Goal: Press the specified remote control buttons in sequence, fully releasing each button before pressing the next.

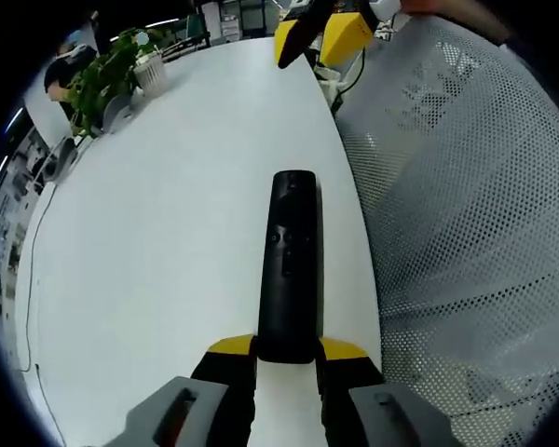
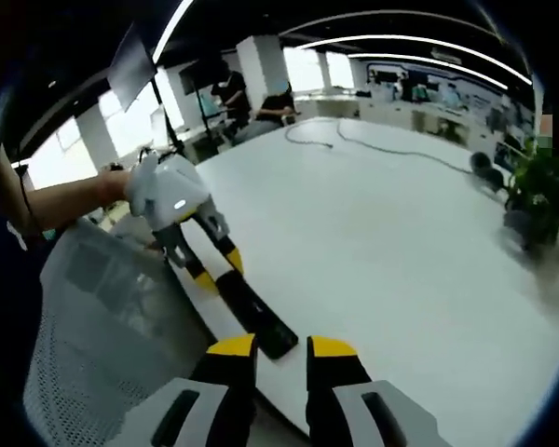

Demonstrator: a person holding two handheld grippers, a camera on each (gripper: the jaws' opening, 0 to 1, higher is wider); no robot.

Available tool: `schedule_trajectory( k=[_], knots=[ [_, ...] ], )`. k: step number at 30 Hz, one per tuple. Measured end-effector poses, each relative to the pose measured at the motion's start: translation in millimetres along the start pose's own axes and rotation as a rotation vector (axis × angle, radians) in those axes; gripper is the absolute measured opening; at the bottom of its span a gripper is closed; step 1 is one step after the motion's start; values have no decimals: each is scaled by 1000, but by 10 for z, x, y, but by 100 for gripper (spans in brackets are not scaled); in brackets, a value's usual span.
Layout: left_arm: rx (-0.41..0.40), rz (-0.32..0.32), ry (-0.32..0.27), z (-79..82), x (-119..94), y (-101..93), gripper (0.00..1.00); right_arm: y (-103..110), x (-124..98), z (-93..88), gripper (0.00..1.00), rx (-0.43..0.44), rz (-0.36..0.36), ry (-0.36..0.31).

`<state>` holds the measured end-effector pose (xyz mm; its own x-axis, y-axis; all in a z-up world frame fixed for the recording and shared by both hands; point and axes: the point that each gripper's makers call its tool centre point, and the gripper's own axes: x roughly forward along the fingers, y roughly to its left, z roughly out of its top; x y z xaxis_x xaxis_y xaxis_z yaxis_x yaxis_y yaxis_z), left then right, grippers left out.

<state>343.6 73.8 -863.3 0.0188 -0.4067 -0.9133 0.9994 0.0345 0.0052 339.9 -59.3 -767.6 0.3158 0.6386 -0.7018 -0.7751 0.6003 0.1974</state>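
A long black remote [image 1: 289, 256] points away from me over the white table [image 1: 168, 233] near its right edge, buttons facing up. My left gripper [image 1: 287, 349] is shut on the remote's near end, a yellow-tipped finger on each side. The right gripper [image 1: 319, 42] hovers far off at the table's top edge. In the right gripper view, my right gripper [image 2: 281, 346] is open with nothing between its fingers, just short of the remote's free end [image 2: 265, 326]. The left gripper [image 2: 219, 270] grips the other end, held by a person's hand [image 2: 98, 191].
A grey mesh chair [image 1: 466, 233] stands against the table's edge beside the remote, also seen as mesh chair [image 2: 102, 307]. A potted plant [image 1: 107, 74] sits at the far corner, and the plant [image 2: 540, 200] shows at right. Cables [image 2: 382, 144] lie across the far table.
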Motion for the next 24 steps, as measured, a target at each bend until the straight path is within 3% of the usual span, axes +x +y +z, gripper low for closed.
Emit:
schedule_trajectory(
  k=[8, 17, 24],
  knots=[
    [-35, 4, -53, 6, -4, 8, 25, 41, 118, -29, 15, -25, 28, 41],
    [-25, 6, -75, 12, -6, 5, 25, 38, 247, -51, 6, -88, 43, 88],
    [-28, 7, -84, 11, -3, 7, 25, 38, 346, -37, 5, -106, 59, 107]
  ],
)
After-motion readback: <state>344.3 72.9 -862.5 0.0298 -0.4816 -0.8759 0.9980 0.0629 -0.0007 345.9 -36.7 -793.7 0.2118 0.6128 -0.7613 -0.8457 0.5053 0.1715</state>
